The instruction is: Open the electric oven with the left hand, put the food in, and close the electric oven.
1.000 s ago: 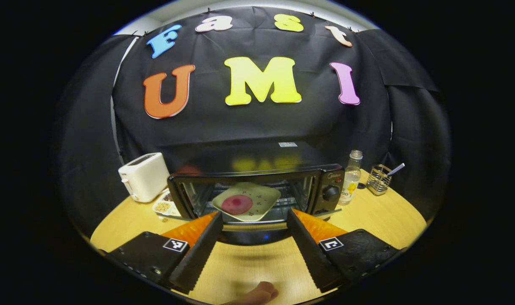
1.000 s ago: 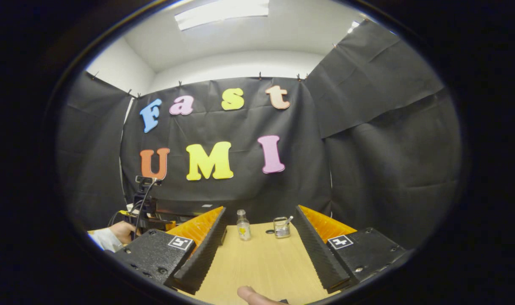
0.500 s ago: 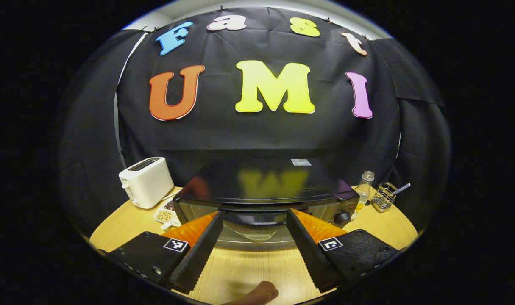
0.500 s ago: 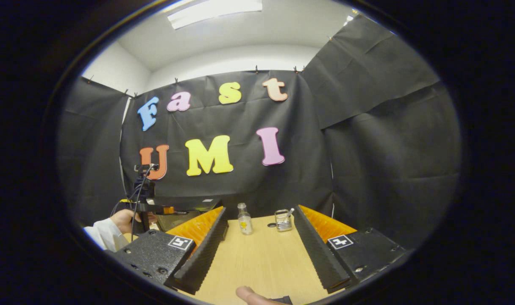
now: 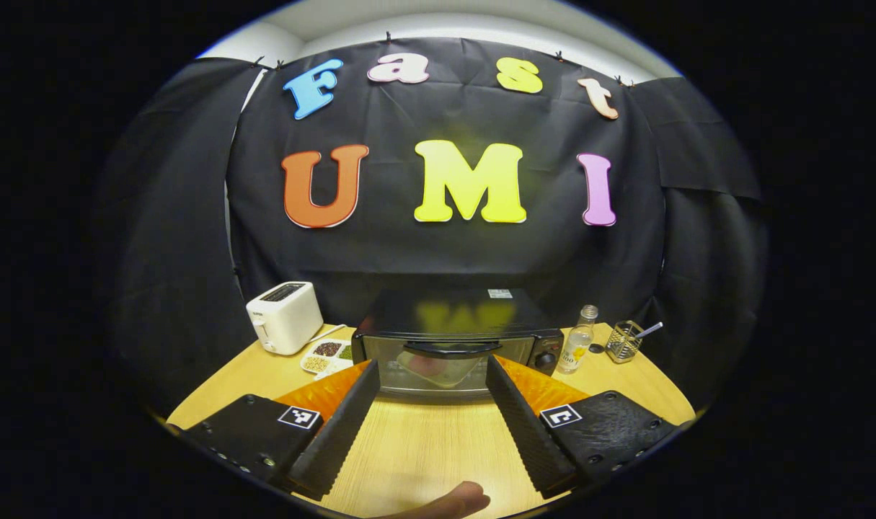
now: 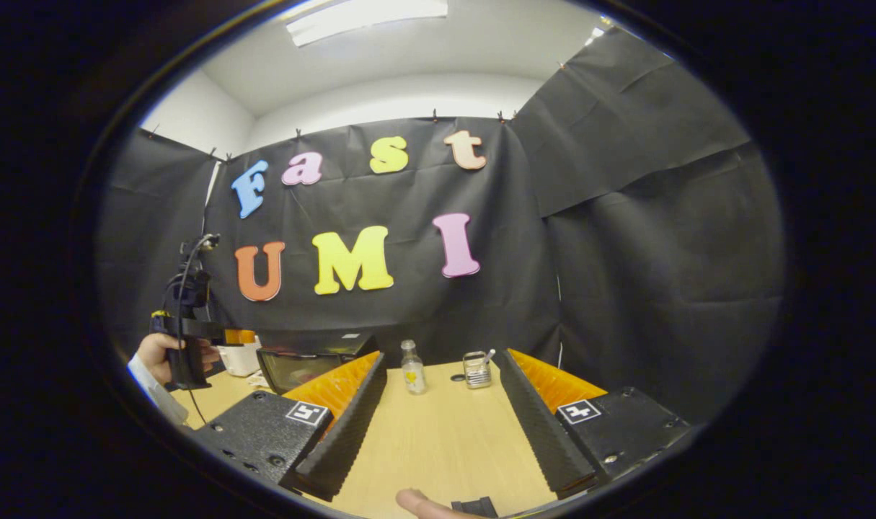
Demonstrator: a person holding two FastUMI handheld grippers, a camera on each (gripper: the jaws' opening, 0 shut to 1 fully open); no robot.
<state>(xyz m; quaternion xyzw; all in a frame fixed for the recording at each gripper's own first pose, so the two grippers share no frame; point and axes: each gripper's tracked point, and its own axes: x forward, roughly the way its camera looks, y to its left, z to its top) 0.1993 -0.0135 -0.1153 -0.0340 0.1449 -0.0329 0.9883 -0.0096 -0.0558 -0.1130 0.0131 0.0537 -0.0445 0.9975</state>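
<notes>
The black electric oven (image 5: pixel 456 339) stands at the back of the wooden table (image 5: pixel 423 447) with its glass door shut. Through the glass I make out a pale plate with reddish food (image 5: pixel 438 366) inside. My left gripper (image 5: pixel 430 425) is open, held back from the oven over the table, with nothing between its fingers. In the right gripper view the oven (image 6: pixel 311 357) sits at the left, partly behind my finger. My right gripper (image 6: pixel 441 432) is open over bare table. The other gripper (image 6: pixel 189 339), held by a hand (image 6: pixel 153 353), hangs in the air at far left.
A white toaster (image 5: pixel 285 316) stands left of the oven, with a divided snack tray (image 5: pixel 326 355) beside it. A small clear bottle (image 5: pixel 578 337) and a wire holder with a utensil (image 5: pixel 625 340) stand to the oven's right; the bottle (image 6: pixel 411 367) and holder (image 6: pixel 475 369) lie ahead.
The oven door went from open, with the plate showing inside, to shut. My left gripper then drew back and away from the oven. The right gripper barely moved.
</notes>
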